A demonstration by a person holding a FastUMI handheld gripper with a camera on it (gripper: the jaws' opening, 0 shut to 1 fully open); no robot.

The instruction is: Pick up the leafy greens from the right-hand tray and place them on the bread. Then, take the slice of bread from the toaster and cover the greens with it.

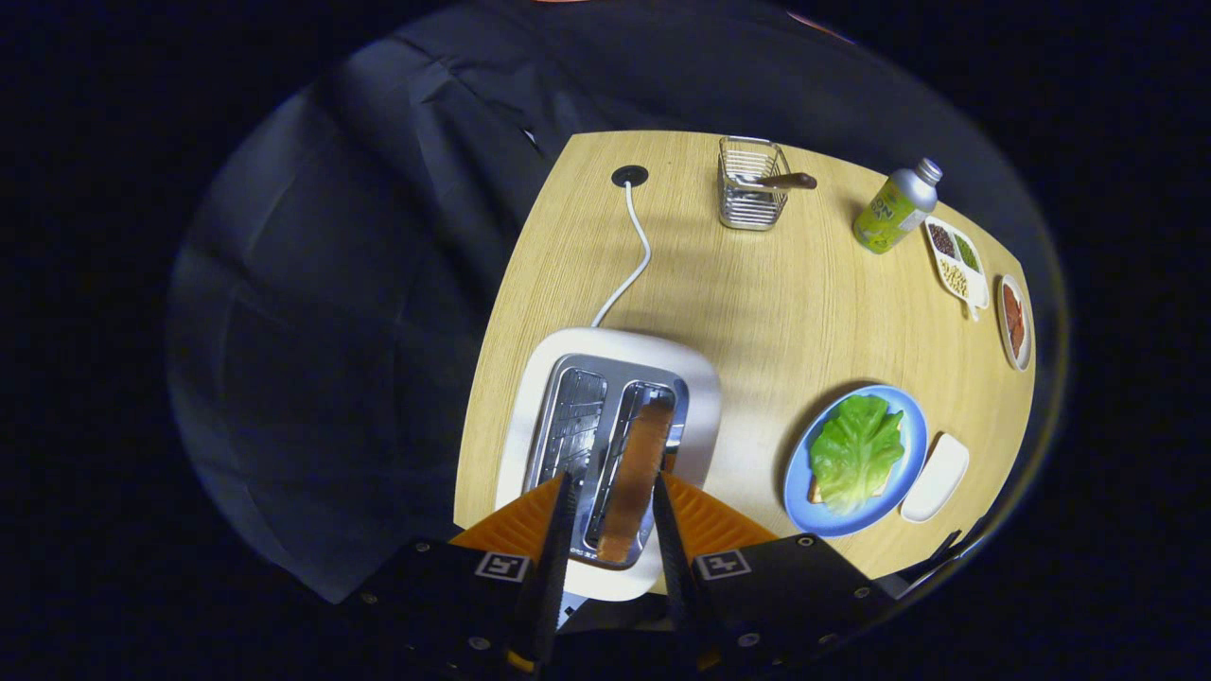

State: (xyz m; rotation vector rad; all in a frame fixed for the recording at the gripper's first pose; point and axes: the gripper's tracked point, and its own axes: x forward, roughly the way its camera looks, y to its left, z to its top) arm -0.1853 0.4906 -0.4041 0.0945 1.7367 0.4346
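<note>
Pale wood-grain covers the table [757, 312], which stands against dark draped cloth; on its near left part sits a white toaster [700, 397] with a shiny metal top and two slots. Out of the right slot stands the slice of bread [636, 473], seen edge-on, with a toasted brown crust that is darker toward its far end; the left slot shows bare wire grid. The gripper [610, 515] looks down over the toaster, its fingers [558, 530] spread to either side of the slice with a gap on each side, so they are open and not pressing on it; the near end of the slice lies between them. A white cord [632, 253] runs from the toaster's far side to a round dark grommet [629, 175] in the table. To the right of the toaster is a blue plate [913, 435]; on it a crinkled, bright leafy green [856, 452] lies over another slice of bread [815, 494], of which only a corner peeks out. Just beside the plate on the right rests a small white tray [937, 478]. Farther back stand a wire basket [752, 184] with a brown-handled utensil [785, 180], a tilted green-labelled bottle [894, 208], a white divided dish [960, 265] of seeds and a small oval dish [1014, 322] with something reddish.
</note>
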